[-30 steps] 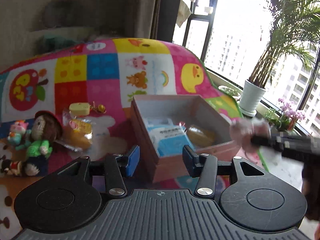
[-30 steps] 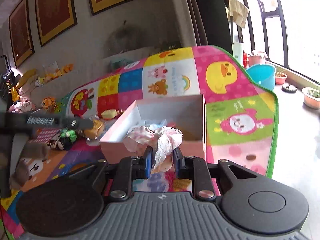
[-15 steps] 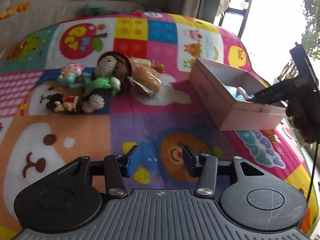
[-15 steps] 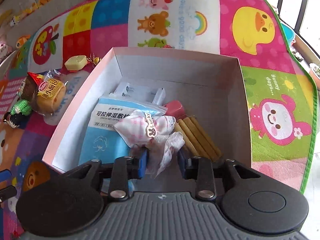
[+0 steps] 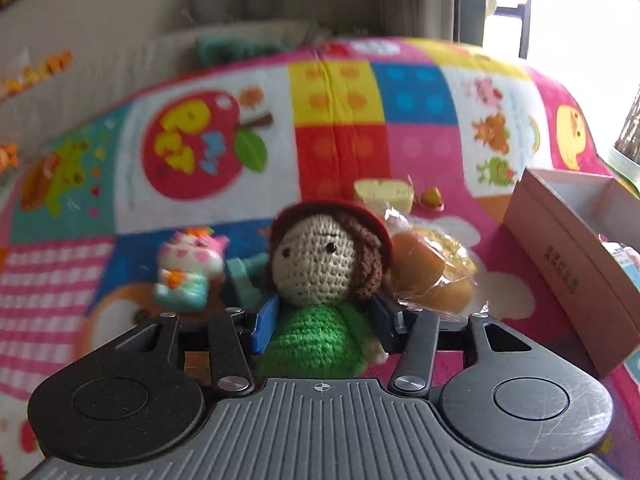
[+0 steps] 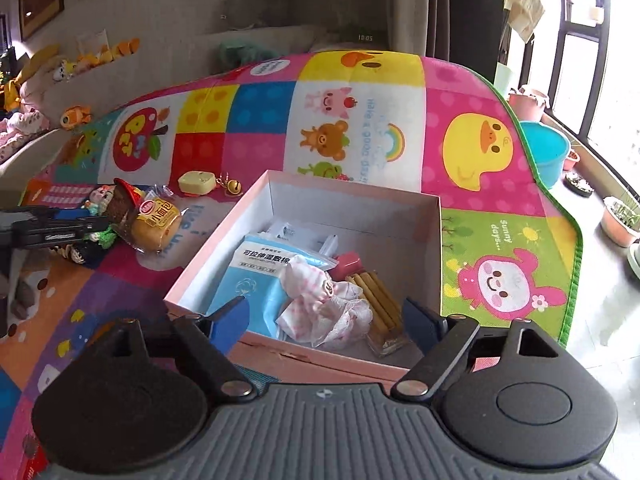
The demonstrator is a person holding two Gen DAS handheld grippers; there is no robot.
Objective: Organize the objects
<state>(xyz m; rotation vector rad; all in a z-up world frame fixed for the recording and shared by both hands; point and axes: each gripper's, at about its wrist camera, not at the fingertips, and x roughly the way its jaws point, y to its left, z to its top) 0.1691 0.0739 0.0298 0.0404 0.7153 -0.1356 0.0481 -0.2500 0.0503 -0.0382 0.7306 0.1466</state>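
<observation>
My left gripper (image 5: 322, 314) has its fingers on either side of the green body of a crocheted doll (image 5: 320, 264) with a red hat; whether they press it I cannot tell. My right gripper (image 6: 326, 322) is open and empty above the near rim of the pink box (image 6: 352, 190). In the box lie a pink-and-white cloth bundle (image 6: 324, 300), a blue pack (image 6: 260, 276), yellow sticks (image 6: 378, 300) and a small red item (image 6: 348, 262). The box also shows at the right of the left wrist view (image 5: 560, 256).
A wrapped bun (image 5: 432, 272), a small cat figure (image 5: 188, 270), a pale yellow keychain (image 5: 384, 194) with a bell lie on the colourful play mat (image 5: 340, 128). A blue basin (image 6: 544, 152) and plant pots (image 6: 618, 220) stand on the floor at the right.
My left gripper has moved in to the doll, which now sits between its fingers. My right gripper has opened, let go of the cloth bundle in the box, and drawn back.
</observation>
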